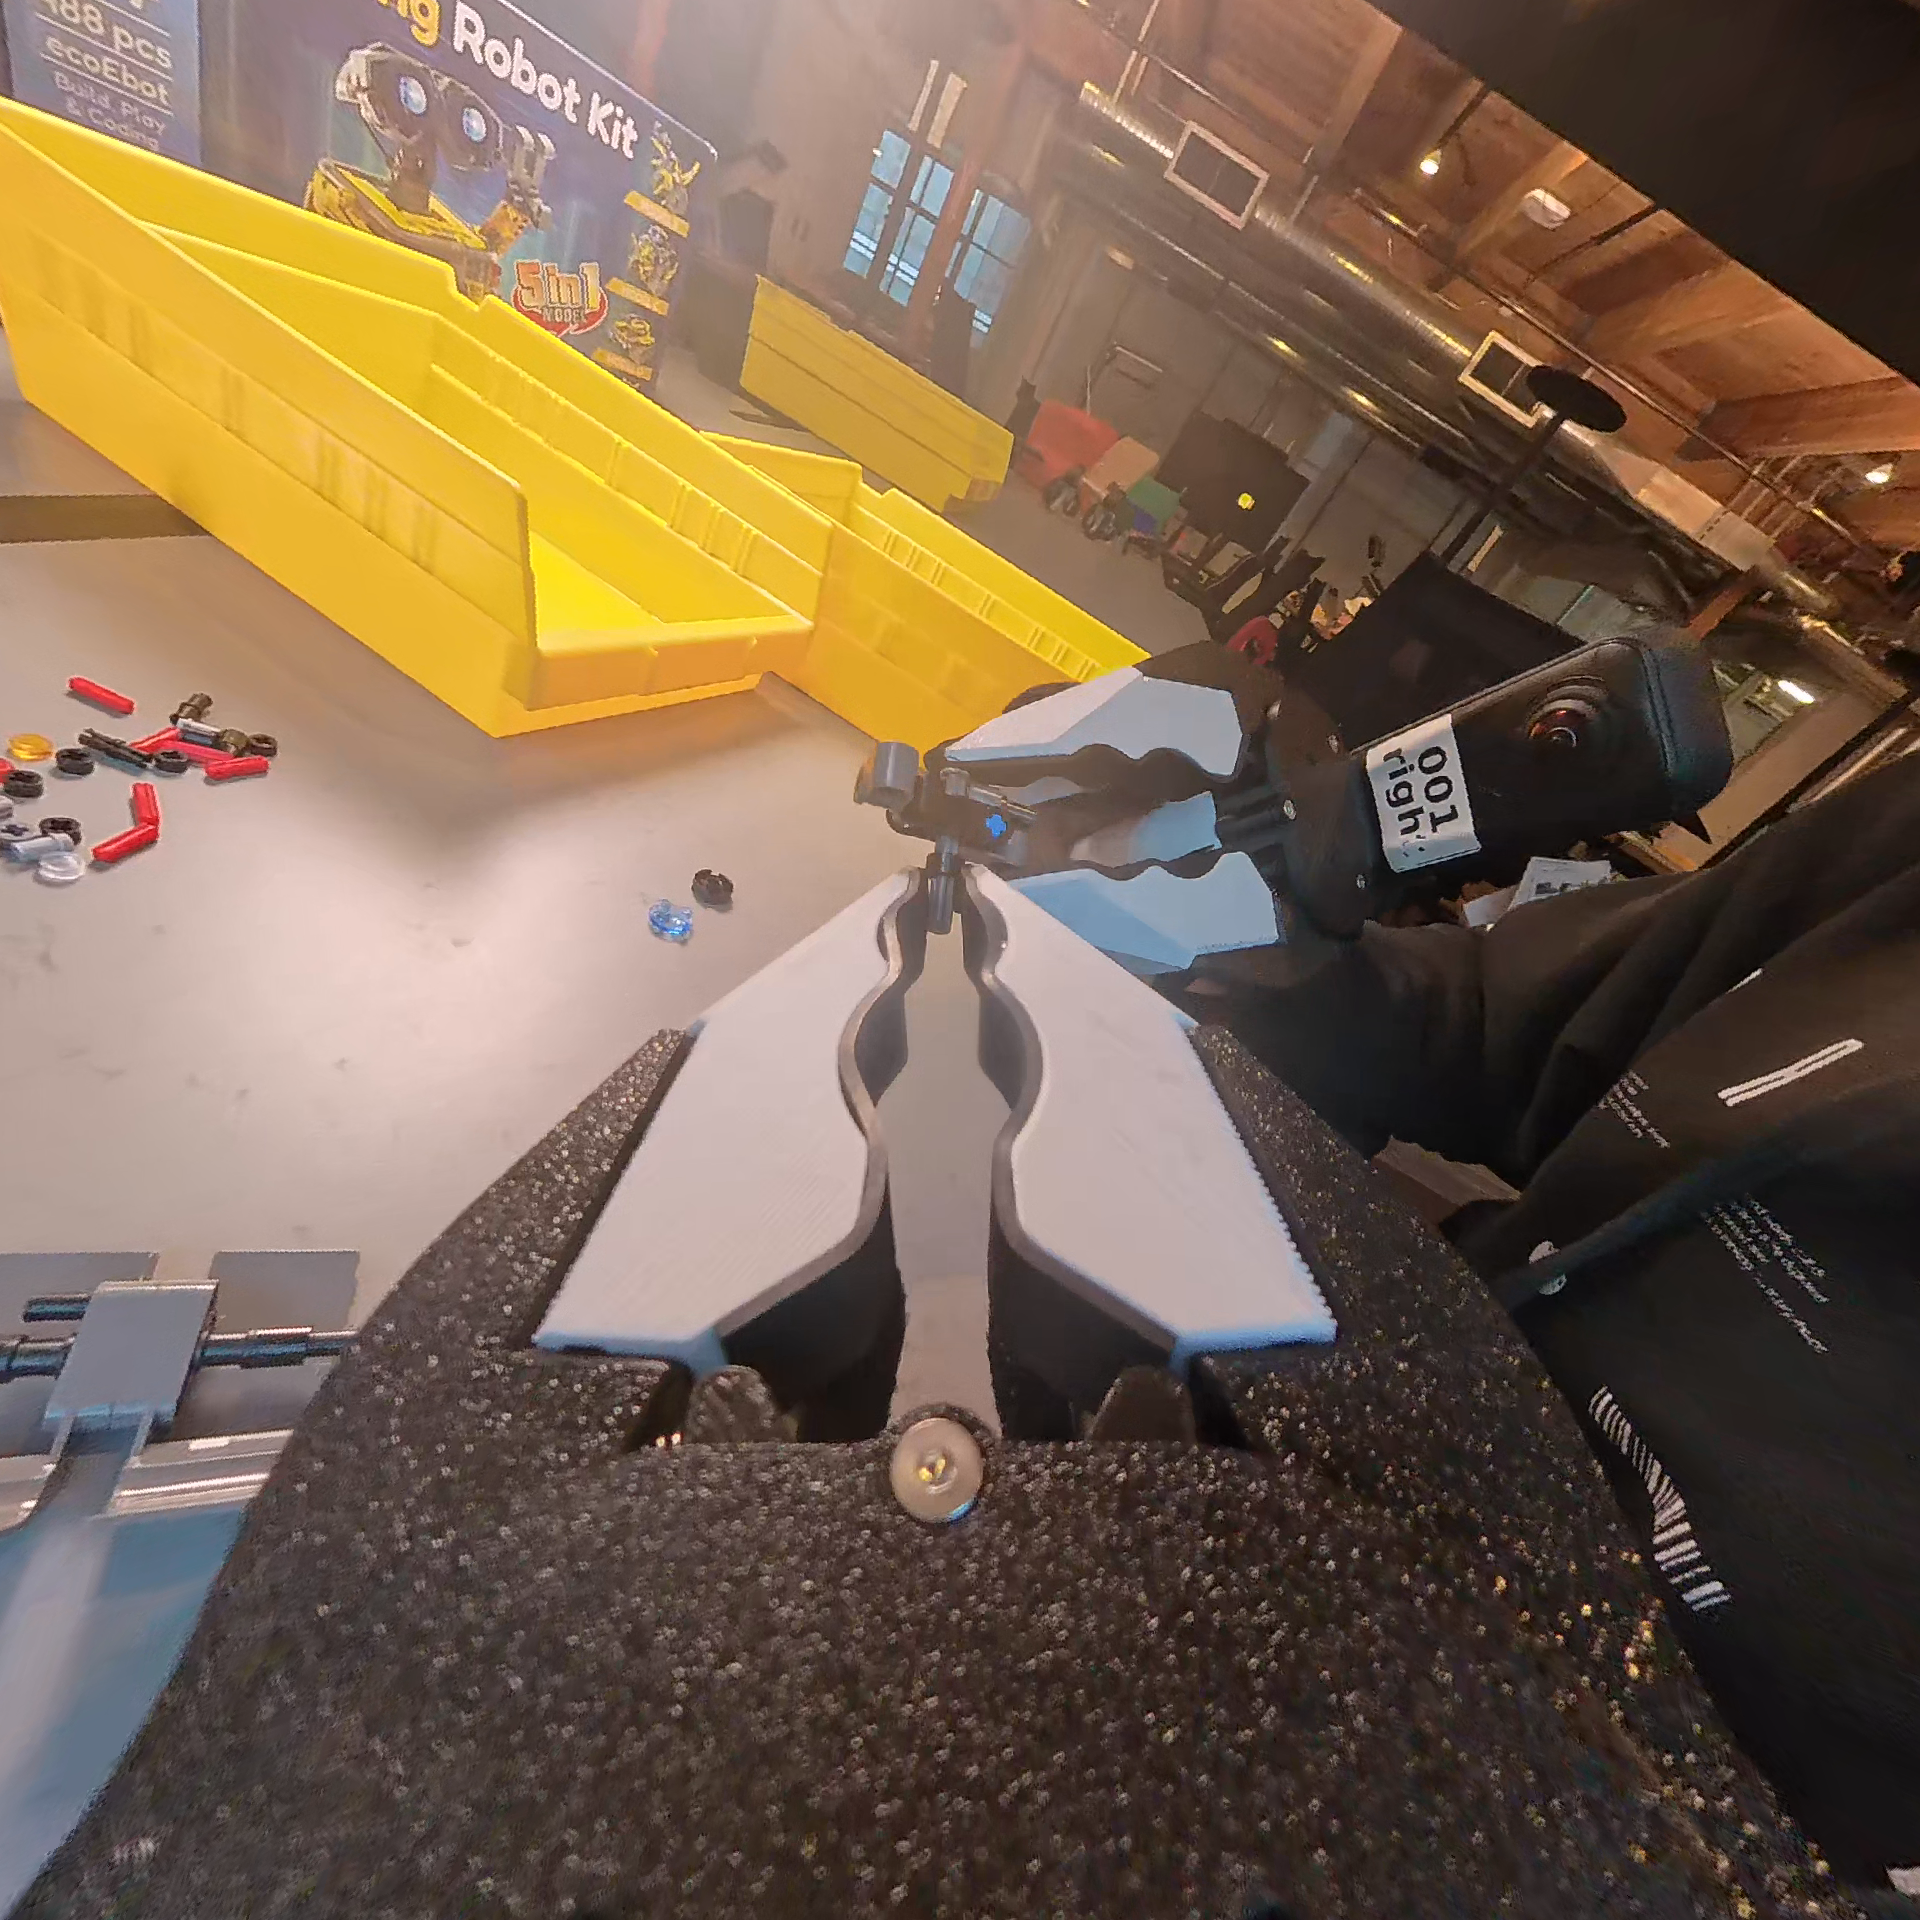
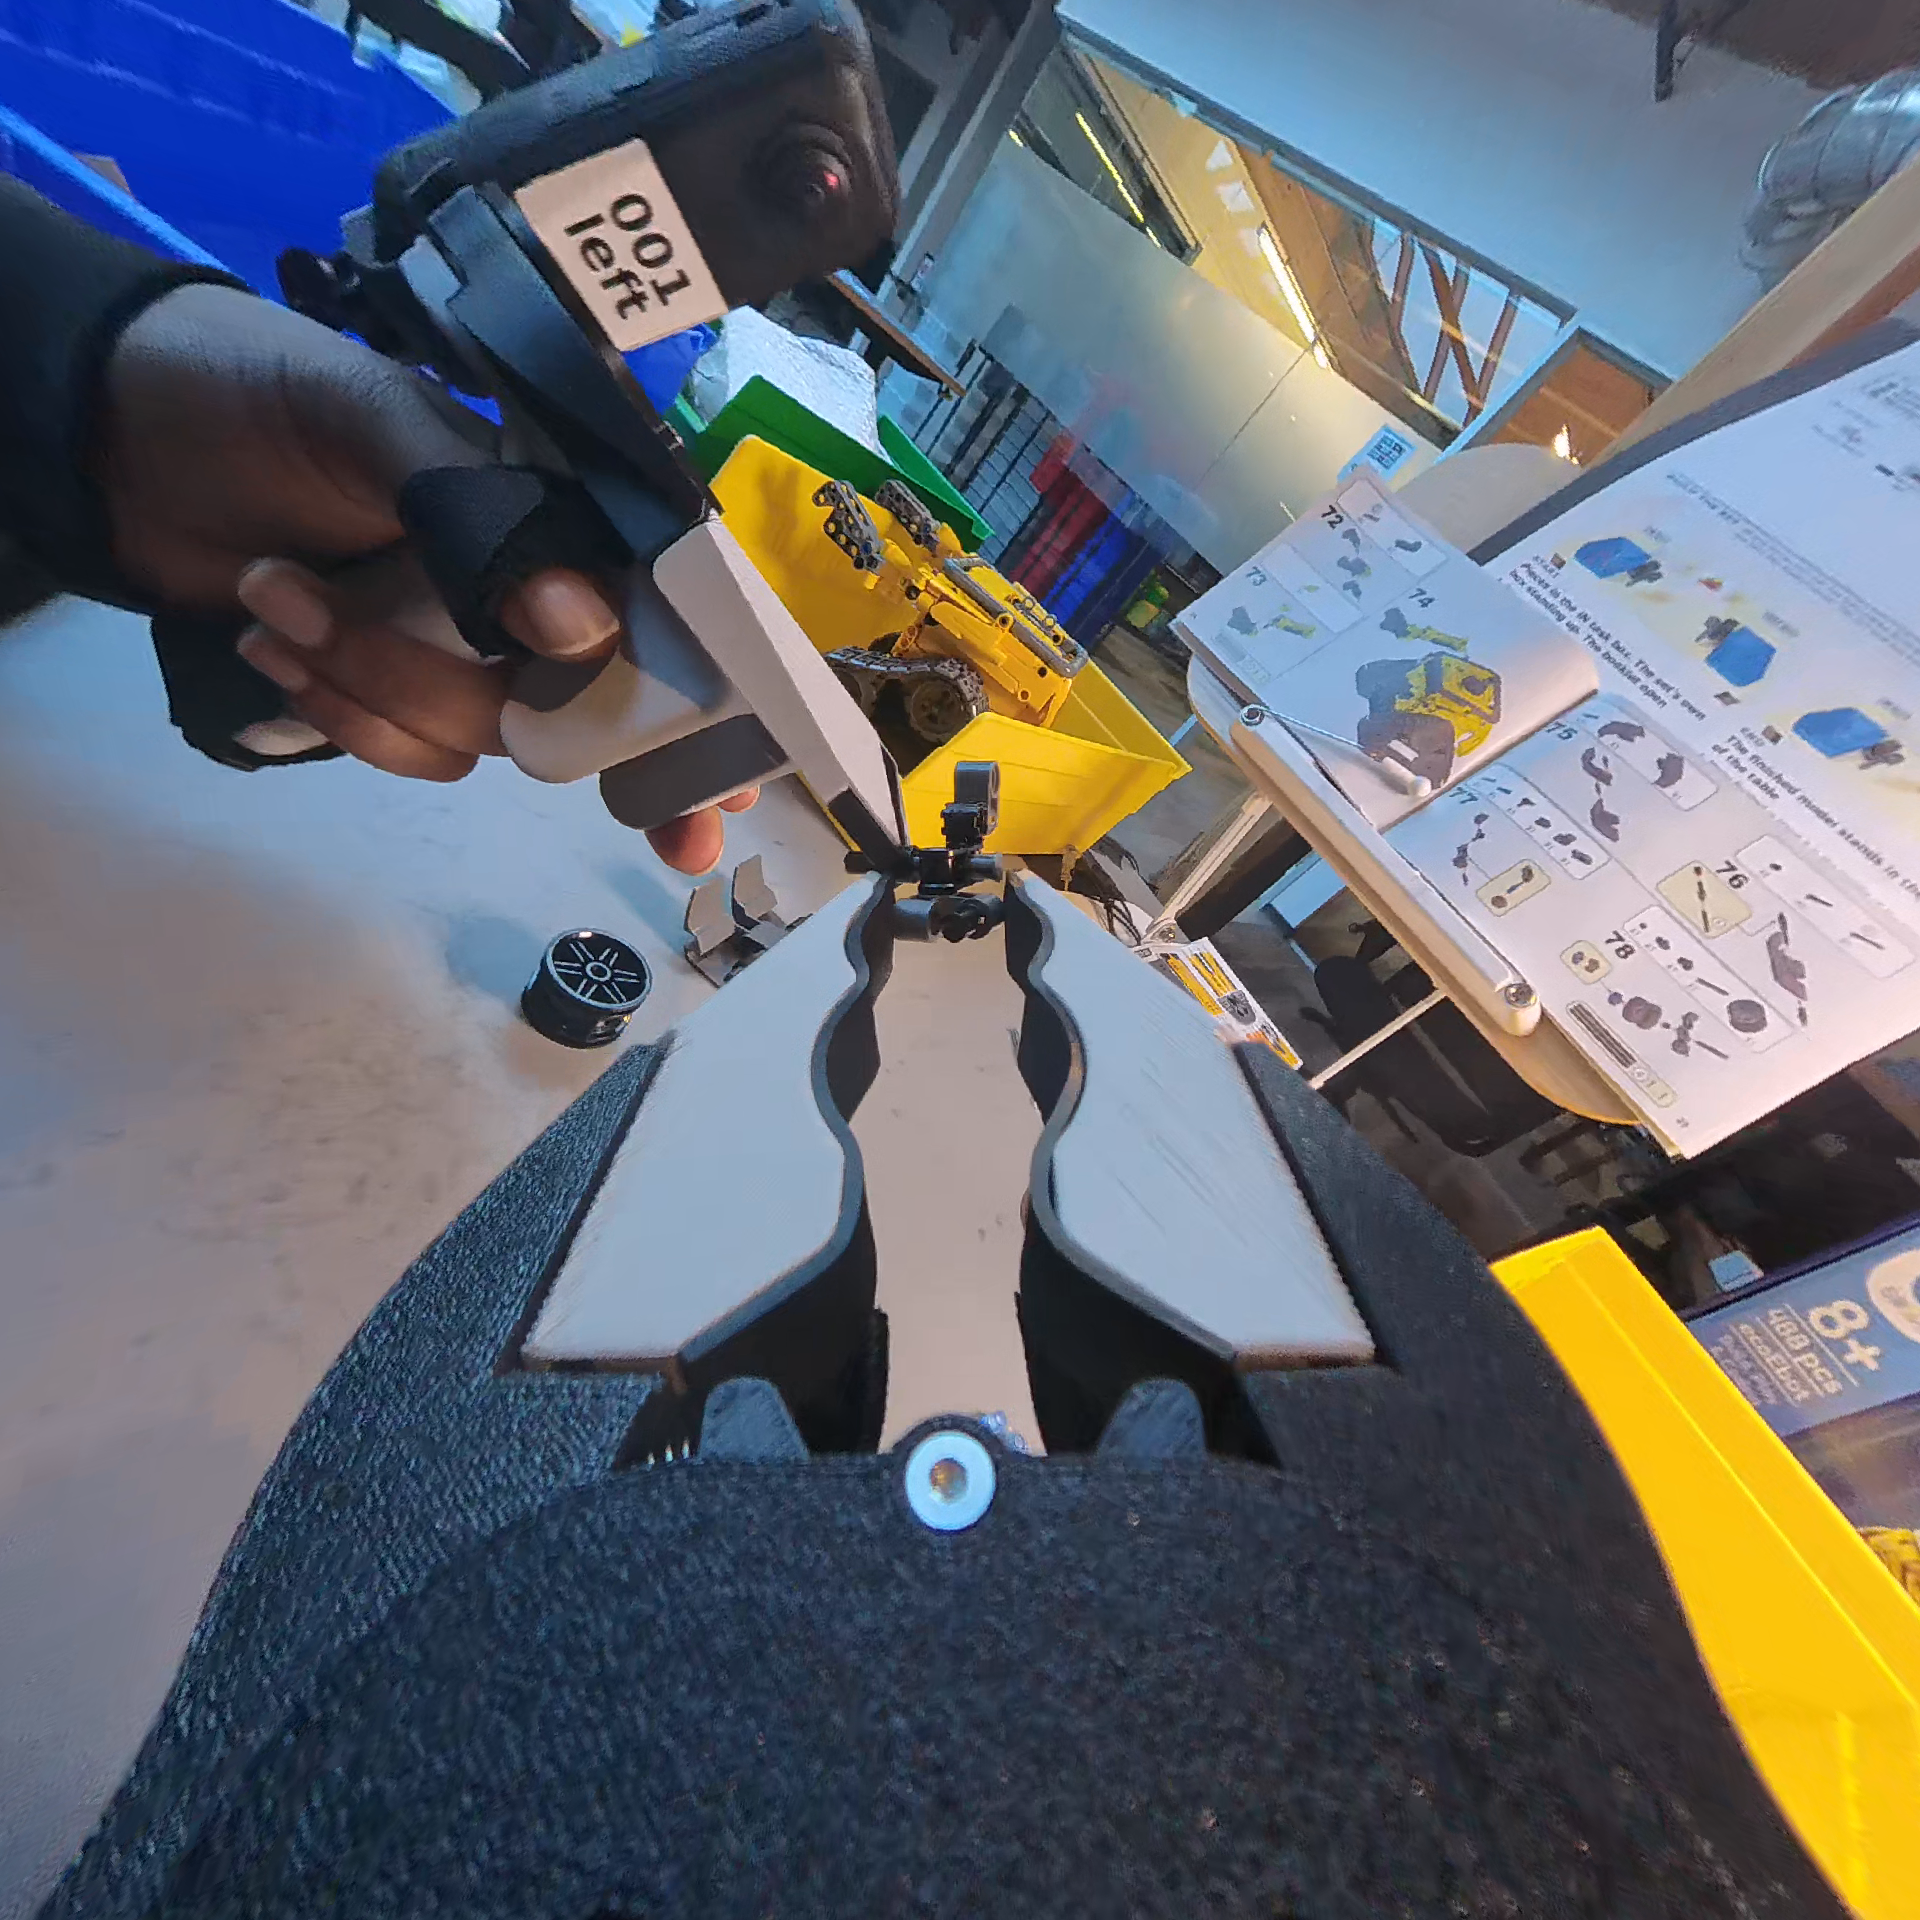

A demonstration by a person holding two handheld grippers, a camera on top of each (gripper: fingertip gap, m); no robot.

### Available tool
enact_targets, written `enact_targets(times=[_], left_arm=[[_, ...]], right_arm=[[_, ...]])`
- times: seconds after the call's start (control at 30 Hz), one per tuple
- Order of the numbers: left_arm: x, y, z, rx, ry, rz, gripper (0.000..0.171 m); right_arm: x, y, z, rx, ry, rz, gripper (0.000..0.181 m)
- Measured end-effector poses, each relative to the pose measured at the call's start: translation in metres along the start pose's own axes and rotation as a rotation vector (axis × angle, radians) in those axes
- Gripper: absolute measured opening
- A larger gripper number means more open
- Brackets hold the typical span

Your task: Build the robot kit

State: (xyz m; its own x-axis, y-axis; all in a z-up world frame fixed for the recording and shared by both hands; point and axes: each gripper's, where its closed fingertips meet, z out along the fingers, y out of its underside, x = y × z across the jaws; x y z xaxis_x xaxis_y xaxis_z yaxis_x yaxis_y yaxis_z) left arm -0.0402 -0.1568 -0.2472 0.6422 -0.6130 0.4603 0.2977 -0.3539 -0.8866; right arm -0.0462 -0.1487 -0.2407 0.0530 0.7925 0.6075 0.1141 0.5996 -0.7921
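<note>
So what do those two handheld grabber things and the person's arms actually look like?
Each gripper, left and right, has two pale grey fingers with wavy black inner edges on a speckled black body, a white label and a camera. The person wears black sleeves with white print and a fingerless black glove.

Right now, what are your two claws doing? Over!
Left gripper shut on small grey-black brick assembly. Right gripper shut on same assembly, held above table. Loose red and black pieces, yellow bins off to the side.
</note>
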Motion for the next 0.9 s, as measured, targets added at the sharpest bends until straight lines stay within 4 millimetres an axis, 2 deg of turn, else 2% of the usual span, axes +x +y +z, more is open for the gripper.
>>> enact_targets(times=[0.17,0.33,0.5,0.6,0.7,0.9], left_arm=[[0.003,0.008,0.002,-0.052,0.025,-0.020,0.005],[0.003,0.011,0.001,-0.079,0.047,-0.052,0.005],[0.000,0.012,0.000,-0.092,0.028,-0.047,0.005],[-0.006,0.014,0.001,-0.104,-0.020,-0.039,0.004],[-0.014,0.016,0.000,-0.119,-0.081,-0.008,0.004],[-0.023,0.021,0.002,-0.170,-0.196,0.119,0.003]], right_arm=[[-0.006,0.003,-0.005,0.009,-0.077,-0.037,0.020],[-0.004,0.006,-0.006,0.029,-0.120,0.173,0.020],[-0.005,0.012,-0.004,0.003,-0.166,0.297,0.021],[-0.008,0.019,-0.002,-0.039,-0.212,0.424,0.023],[-0.004,0.016,-0.004,-0.035,-0.230,0.544,0.026],[-0.011,0.026,0.003,-0.144,-0.198,0.530,0.026]])
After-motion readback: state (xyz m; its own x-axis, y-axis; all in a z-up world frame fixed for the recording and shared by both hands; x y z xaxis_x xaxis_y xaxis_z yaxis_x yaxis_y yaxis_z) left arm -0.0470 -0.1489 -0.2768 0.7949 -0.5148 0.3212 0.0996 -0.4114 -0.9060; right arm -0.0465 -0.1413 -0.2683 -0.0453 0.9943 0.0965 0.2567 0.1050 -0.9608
